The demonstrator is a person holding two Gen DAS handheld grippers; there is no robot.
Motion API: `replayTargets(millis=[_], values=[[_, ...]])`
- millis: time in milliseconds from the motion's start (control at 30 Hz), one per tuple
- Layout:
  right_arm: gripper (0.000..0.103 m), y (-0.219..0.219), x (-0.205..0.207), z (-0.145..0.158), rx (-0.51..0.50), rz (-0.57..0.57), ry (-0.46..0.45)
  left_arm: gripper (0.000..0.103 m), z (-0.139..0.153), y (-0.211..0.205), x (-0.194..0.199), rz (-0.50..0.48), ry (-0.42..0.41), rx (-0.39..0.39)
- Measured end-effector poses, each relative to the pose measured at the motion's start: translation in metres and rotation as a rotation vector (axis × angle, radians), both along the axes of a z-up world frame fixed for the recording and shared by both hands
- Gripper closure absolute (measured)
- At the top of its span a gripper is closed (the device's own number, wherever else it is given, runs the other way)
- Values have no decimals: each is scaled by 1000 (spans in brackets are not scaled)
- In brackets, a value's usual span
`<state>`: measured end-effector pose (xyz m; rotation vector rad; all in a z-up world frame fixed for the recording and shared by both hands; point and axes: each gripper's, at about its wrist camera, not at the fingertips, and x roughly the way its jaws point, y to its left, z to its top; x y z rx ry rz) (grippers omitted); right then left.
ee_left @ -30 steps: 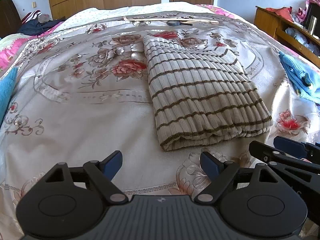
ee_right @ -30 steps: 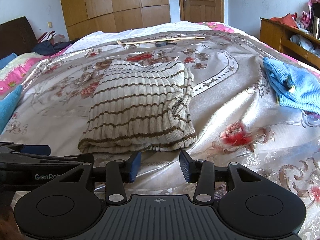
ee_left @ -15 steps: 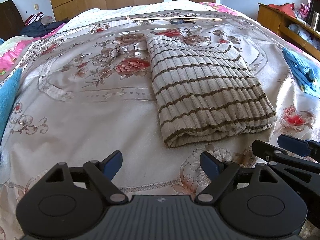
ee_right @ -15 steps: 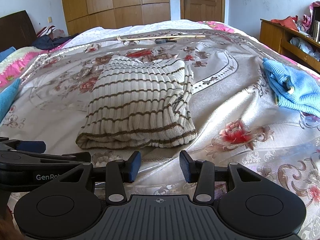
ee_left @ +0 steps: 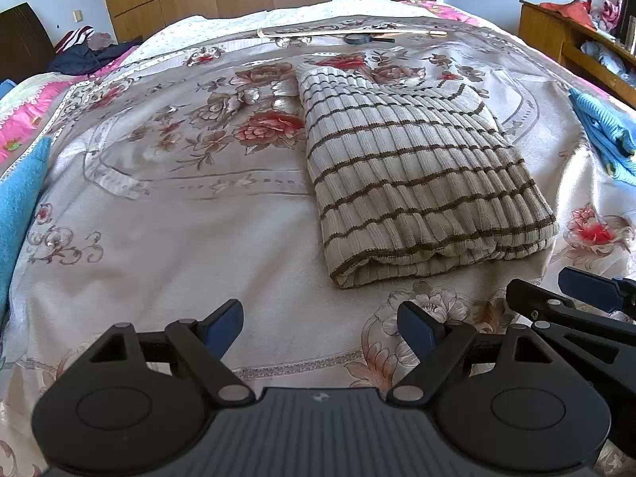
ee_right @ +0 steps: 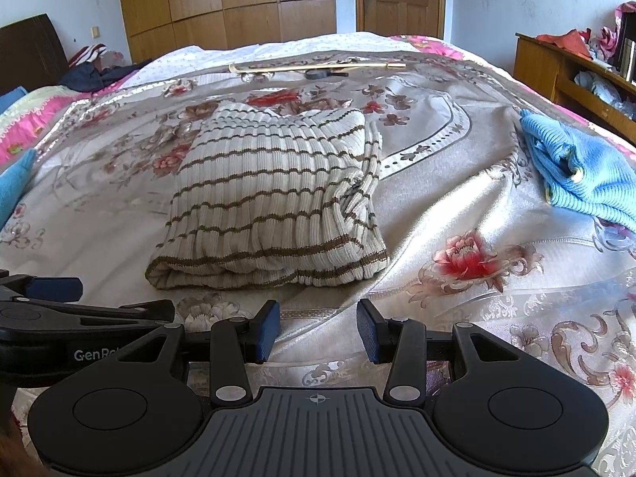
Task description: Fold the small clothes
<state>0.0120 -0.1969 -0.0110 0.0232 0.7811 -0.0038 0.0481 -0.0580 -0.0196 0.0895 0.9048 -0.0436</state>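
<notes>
Both grippers (ee_left: pixel 320 328) (ee_right: pixel 318 332) empty, tilted downward.

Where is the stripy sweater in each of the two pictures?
Left wrist view: the folded striped sweater lies right of centre on the flowered bedspread, ahead of the hand-held gripper.
Right wrist view: the same sweater lies left of centre.
Shared landmark: the long pale stick lies across the bed beyond the sweater in both views.
</notes>
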Motion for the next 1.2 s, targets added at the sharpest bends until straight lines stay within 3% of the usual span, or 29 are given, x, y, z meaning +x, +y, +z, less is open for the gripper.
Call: replayTargets(millis=[1200], values=[[61,-2,-1,1,13,0,0,9,3,-2,-4,8,-13,14]])
